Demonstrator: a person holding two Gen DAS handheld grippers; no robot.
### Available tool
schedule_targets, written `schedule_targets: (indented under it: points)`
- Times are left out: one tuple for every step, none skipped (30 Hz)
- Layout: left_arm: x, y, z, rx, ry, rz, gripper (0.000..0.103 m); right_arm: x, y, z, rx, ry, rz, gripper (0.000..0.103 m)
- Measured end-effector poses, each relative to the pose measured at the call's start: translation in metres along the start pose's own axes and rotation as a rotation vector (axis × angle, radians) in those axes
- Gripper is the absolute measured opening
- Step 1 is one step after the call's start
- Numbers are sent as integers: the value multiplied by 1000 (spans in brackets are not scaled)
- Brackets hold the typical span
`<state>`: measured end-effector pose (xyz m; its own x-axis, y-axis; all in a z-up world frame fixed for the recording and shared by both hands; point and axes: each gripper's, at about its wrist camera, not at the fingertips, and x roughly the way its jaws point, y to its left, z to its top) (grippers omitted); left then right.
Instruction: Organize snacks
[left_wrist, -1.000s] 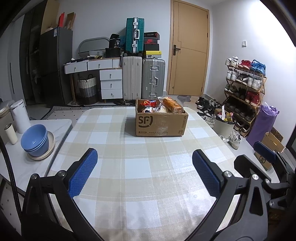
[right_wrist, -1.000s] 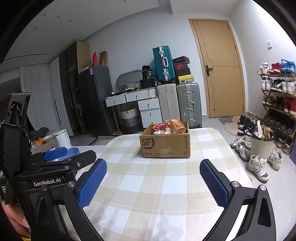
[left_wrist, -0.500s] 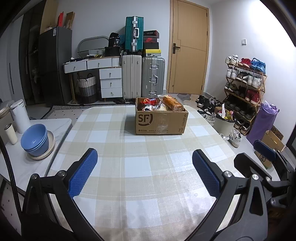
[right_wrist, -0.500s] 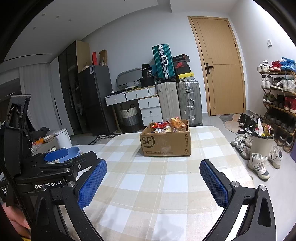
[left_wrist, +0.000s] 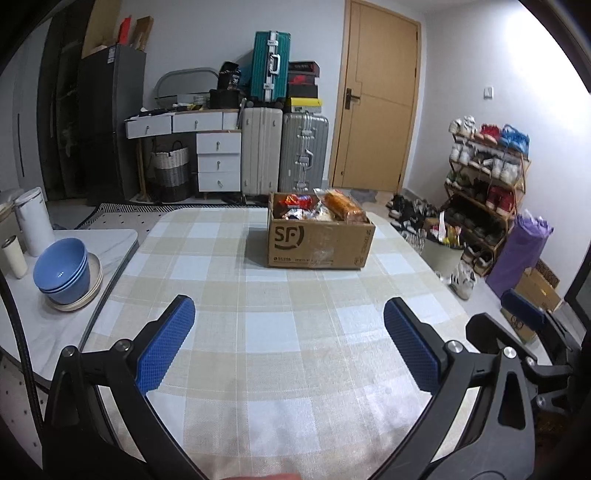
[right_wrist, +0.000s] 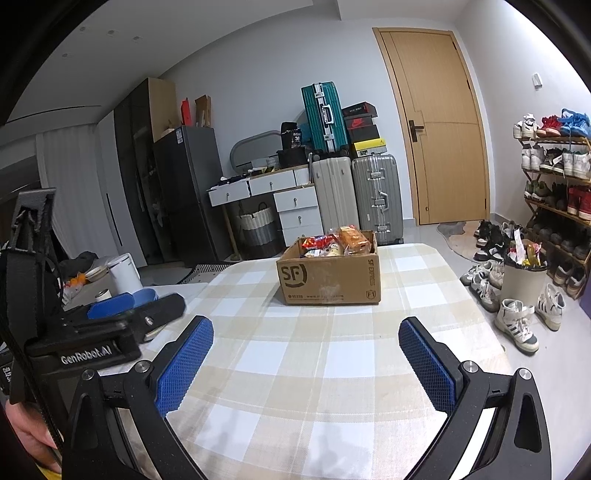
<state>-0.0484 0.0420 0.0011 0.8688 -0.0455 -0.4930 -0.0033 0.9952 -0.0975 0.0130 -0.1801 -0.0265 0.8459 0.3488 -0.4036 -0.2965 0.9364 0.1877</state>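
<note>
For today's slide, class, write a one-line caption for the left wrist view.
Open left tongs hover over a checked tablecloth, facing a cardboard box filled with snacks.

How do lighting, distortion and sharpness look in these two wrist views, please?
Left wrist view: strong fisheye bending, dark vignette corners, the cardboard box sharp, soft shadow on its left. Right wrist view: the door frame bows, bright wash along the right edge, the right claw crisp.
</note>
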Motion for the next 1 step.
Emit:
schedule_targets:
  points:
    - [0, 4, 0, -9, -15, -3, 102, 1, -1, -1, 0, 2, -2, 102]
